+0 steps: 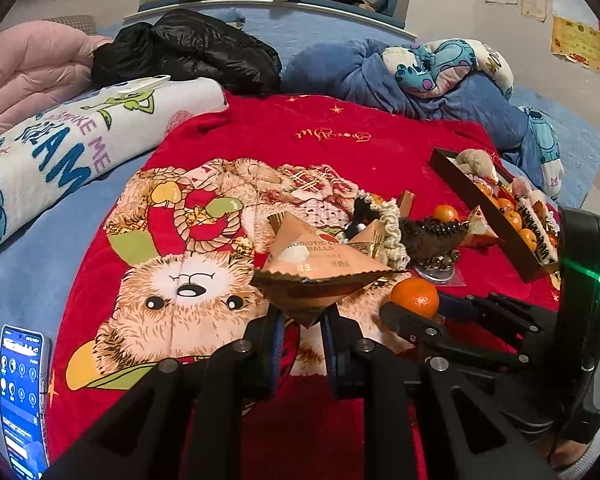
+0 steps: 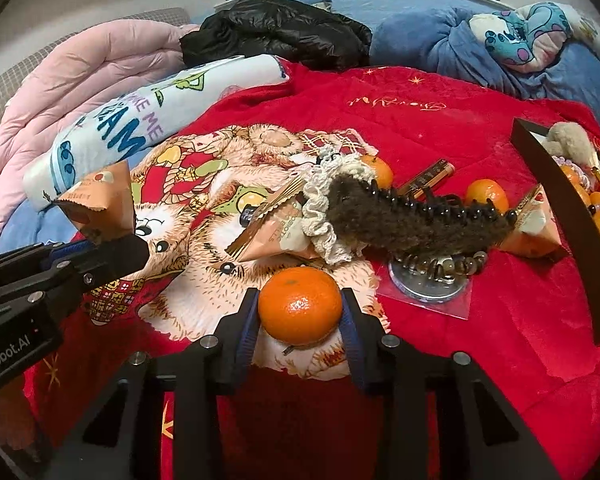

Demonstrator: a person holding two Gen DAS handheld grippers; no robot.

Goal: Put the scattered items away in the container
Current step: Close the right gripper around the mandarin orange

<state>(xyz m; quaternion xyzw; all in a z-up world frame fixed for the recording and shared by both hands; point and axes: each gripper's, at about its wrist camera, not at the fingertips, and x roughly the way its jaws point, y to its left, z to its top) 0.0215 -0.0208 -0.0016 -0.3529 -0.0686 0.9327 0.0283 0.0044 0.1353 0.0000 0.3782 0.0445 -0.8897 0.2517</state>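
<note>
My left gripper (image 1: 304, 316) is shut on the lower corner of an orange triangular snack packet (image 1: 320, 264) and holds it up over the red bear blanket. My right gripper (image 2: 300, 314) is shut on a mandarin (image 2: 300, 300), its blue pads pressing both sides just above the blanket. The dark open box (image 2: 560, 200) stands at the right with mandarins and small items inside. Scattered on the blanket are a furry brown hair claw (image 2: 400, 220), a cream scrunchie (image 2: 324, 184), another packet (image 2: 276, 232), two mandarins (image 2: 486, 196) and a bead bracelet (image 2: 436, 266).
A phone (image 1: 22, 396) lies lit at the bed's left edge. A rolled white printed blanket (image 1: 60, 152), a pink quilt (image 1: 28, 68), a black jacket (image 1: 188, 52) and a bunched blue blanket (image 1: 420, 80) ring the far side. Plush toys line the back ledge.
</note>
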